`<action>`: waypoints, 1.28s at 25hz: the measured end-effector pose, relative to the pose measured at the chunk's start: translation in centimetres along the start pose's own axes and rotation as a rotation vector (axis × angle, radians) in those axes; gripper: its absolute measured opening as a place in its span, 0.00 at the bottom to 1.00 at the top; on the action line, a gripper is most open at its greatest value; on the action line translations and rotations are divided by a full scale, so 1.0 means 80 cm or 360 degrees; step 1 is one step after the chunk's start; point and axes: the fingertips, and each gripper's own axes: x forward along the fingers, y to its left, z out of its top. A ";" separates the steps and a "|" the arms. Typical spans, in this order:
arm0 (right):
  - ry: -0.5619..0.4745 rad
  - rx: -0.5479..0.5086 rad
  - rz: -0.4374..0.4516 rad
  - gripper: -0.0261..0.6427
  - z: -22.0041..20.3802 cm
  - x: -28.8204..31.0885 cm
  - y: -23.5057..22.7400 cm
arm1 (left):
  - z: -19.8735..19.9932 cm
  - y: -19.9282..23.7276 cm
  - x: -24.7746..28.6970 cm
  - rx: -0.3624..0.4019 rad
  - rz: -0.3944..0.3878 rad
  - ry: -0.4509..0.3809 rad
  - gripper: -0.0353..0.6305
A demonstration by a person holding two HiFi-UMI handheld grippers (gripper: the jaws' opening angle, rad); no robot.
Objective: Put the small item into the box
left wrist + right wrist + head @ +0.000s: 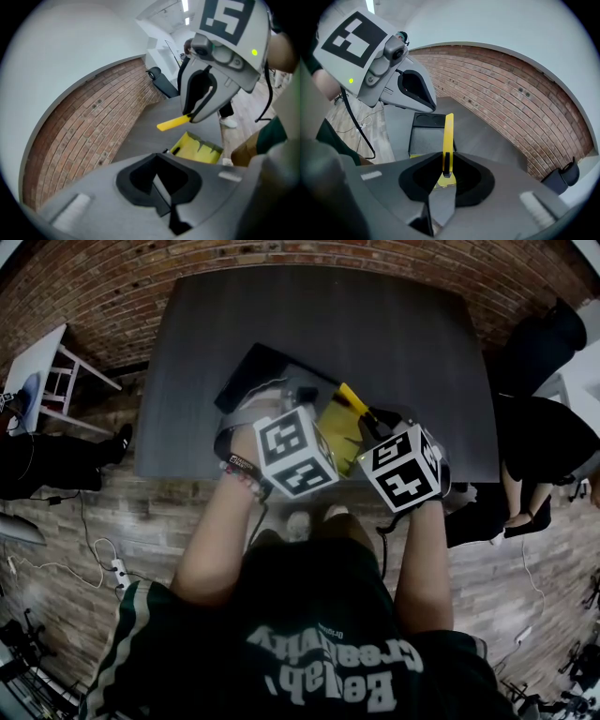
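Observation:
My right gripper (pixel 446 171) is shut on a thin yellow strip (pixel 448 140) that stands up from its jaws. In the left gripper view the strip (pixel 174 123) juts out to the left of the right gripper, just above an open yellow box (pixel 200 148) with a jagged rim. My left gripper (pixel 161 161) points at that box's near corner. Its jaws look close together, and I cannot tell whether they pinch the box. In the head view both marker cubes sit side by side over the table's near edge, with the yellow box (pixel 339 430) between them.
A black tray-like box (pixel 424 132) with a grey inside lies on the dark table (pixel 394 343) beyond the grippers. A brick floor surrounds the table. A white stool (pixel 56 381) stands at the left and seated people at the right.

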 end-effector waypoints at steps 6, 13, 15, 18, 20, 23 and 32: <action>-0.0008 -0.0048 0.0052 0.15 0.000 0.010 -0.023 | 0.008 0.009 0.017 -0.0047 0.0010 0.0031 0.06; 0.0007 -0.0103 0.0158 0.15 0.002 0.046 -0.045 | 0.000 0.025 0.049 -0.0130 0.0007 0.0101 0.06; 0.0012 -0.0109 0.0183 0.15 0.000 0.055 -0.049 | -0.002 0.023 0.060 -0.0141 -0.0005 0.0117 0.06; 0.0023 -0.0135 0.0229 0.15 -0.002 0.068 -0.048 | -0.008 0.018 0.070 -0.0164 -0.0022 0.0148 0.06; 0.0030 -0.0147 0.0256 0.15 -0.004 0.076 -0.046 | -0.011 0.016 0.077 -0.0181 -0.0035 0.0162 0.06; 0.0039 -0.0152 0.0286 0.15 -0.008 0.088 -0.047 | -0.016 0.012 0.089 -0.0205 -0.0055 0.0182 0.06; 0.0087 -0.0141 0.0346 0.15 -0.031 0.117 -0.043 | -0.030 -0.006 0.120 -0.0240 -0.0104 0.0222 0.06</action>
